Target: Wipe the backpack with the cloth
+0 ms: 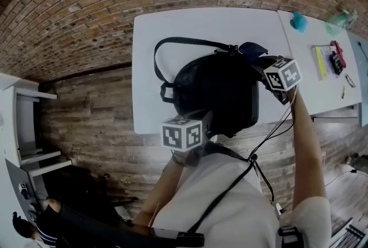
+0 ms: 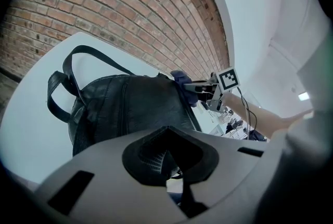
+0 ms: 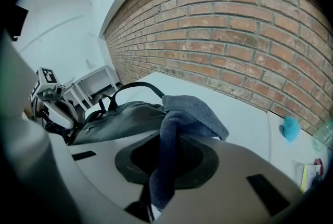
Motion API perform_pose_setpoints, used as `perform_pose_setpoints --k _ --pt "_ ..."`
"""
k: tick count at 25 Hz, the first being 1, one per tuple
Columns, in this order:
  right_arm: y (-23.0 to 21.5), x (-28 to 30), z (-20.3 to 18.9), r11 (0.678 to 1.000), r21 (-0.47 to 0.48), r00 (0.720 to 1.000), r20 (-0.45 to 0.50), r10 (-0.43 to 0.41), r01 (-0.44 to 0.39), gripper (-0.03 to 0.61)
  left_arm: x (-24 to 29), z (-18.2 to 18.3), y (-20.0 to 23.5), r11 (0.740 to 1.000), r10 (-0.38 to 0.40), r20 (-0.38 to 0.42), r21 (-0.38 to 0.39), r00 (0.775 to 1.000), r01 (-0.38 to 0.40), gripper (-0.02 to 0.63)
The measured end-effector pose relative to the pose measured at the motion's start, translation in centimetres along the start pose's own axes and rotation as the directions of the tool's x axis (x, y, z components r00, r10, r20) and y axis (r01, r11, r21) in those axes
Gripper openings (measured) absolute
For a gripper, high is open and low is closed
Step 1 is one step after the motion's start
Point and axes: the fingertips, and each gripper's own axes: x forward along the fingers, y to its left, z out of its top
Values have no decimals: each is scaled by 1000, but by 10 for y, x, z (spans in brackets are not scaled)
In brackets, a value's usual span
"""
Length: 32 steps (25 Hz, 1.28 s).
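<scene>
The black backpack (image 1: pixel 215 91) lies on the white table (image 1: pixel 148 68), near the middle, with its carrying strap (image 1: pixel 172 41) looped toward the brick wall. The right gripper (image 3: pixel 165 158) has its jaws pressed onto a blue-grey cloth (image 3: pixel 190 114), which bunches out in front of them and hangs against the far corner of the bag. The left gripper (image 2: pixel 167 158) is at the near edge of the bag. Its jaws are together and, as far as I can see, they pinch a fold of the black material to keep the bag steady.

I would judge the wiping to be at its start or only in part done: the cloth sits at one corner, and most of the dark surface is not yet under it. No mark shows which part is already clean.

The head view alone shows the whole layout. The right gripper view shows the grip on the cloth clearly. The left gripper view shows the long front face of the bag still to cover.
</scene>
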Motion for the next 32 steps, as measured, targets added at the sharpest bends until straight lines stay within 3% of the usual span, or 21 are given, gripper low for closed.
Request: perform_pose_setpoints --k 32 --pt "78 -43 -65 984 -46 982 -87 166 -171 55 6 -7 -8 1000 -20 -28 21 999 21 5"
